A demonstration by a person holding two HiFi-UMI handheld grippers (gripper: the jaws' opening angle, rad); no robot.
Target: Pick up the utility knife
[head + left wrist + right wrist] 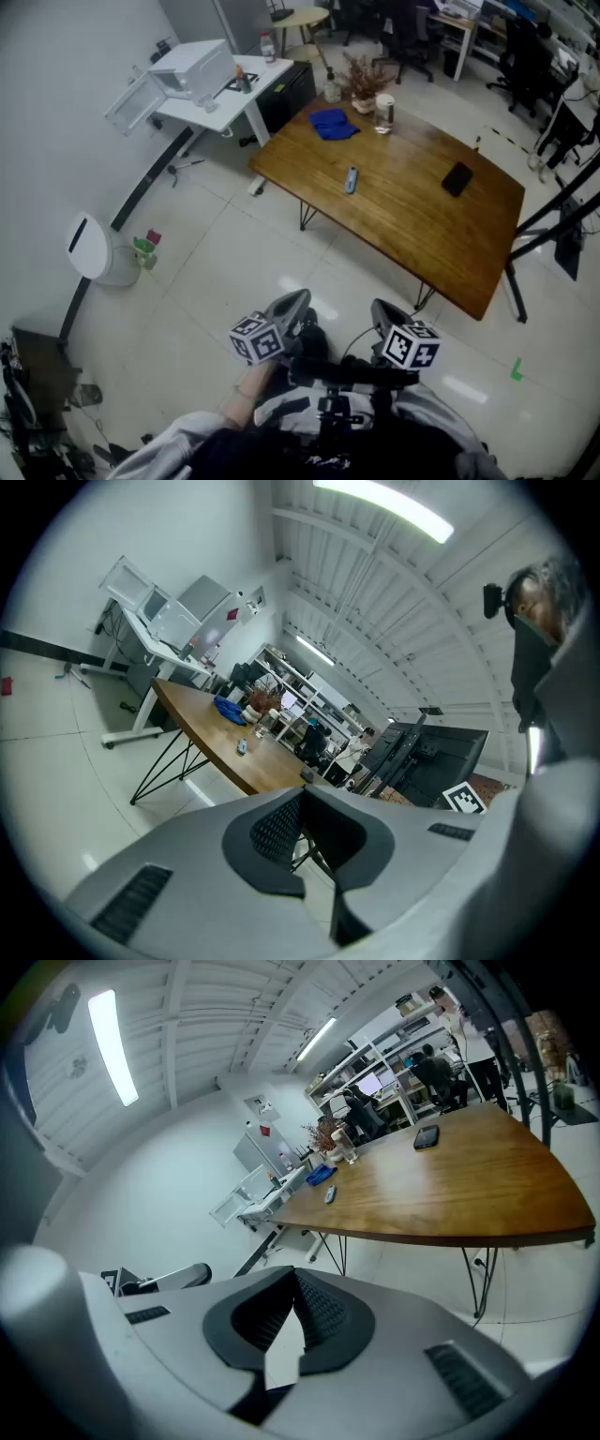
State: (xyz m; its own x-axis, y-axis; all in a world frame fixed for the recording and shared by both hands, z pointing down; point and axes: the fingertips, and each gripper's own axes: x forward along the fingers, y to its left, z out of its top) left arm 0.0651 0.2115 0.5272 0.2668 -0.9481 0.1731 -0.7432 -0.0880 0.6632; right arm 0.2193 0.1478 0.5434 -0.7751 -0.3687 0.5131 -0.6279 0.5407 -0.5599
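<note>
The utility knife (351, 179), small and blue-grey, lies on the wooden table (422, 239) near its middle, far ahead of me. It also shows as a speck on that table in the left gripper view (242, 746) and the right gripper view (329, 1194). My left gripper (296, 300) and right gripper (380, 309) are held side by side close to my body, over the floor and well short of the table. Both are shut with nothing between the jaws, as seen on the left gripper (302, 794) and the right gripper (293, 1274).
On the table are a blue cloth (333, 124), a glass jar (383, 112), a dried plant (361, 84) and a black phone (457, 178). A white desk (211, 103) stands at the back left. A white bin (94, 251) sits by the left wall. Pale tiled floor lies between me and the table.
</note>
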